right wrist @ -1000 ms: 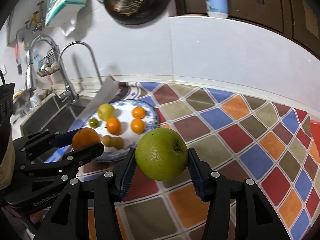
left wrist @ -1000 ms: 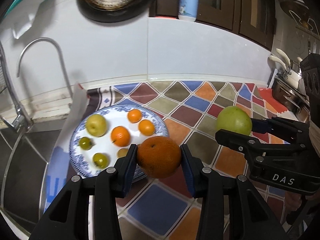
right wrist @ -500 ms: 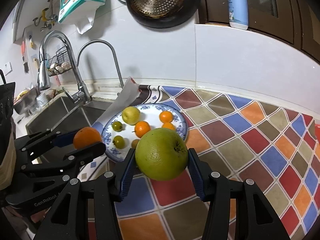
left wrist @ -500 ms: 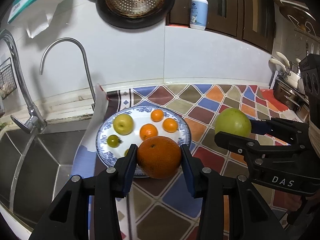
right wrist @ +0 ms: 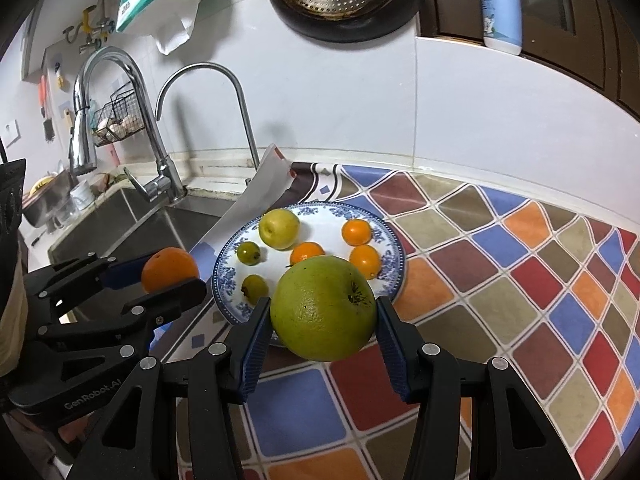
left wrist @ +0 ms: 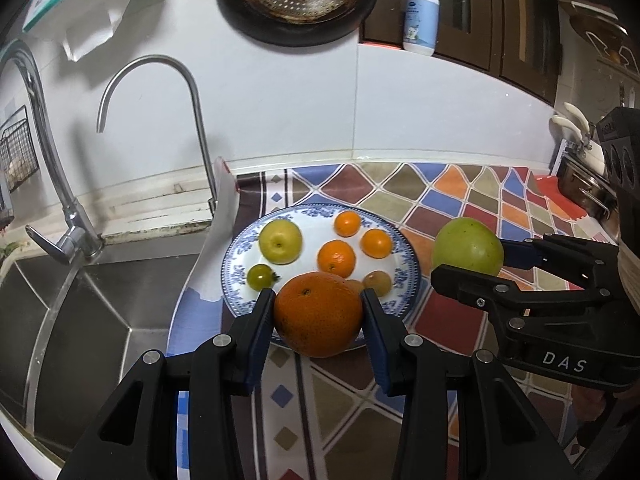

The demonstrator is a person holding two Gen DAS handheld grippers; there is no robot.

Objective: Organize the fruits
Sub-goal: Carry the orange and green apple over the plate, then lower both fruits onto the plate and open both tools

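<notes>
Left claw (left wrist: 318,316) grips a large round orange (left wrist: 318,314); right claw (right wrist: 322,320) grips a big green apple (right wrist: 323,308). Both hang above the blue-patterned white plate (right wrist: 390,276) of small fruits, likely mid-delivery; next, lower and release gently.

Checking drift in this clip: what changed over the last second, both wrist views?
Both grippers have pulled back and up from the blue-patterned white plate: it sits further off, with more sink and faucet in view. No grasp change: left gripper still clamps the large orange, right gripper still clamps the big green apple. The small fruits on the plate look unmoved.
</notes>
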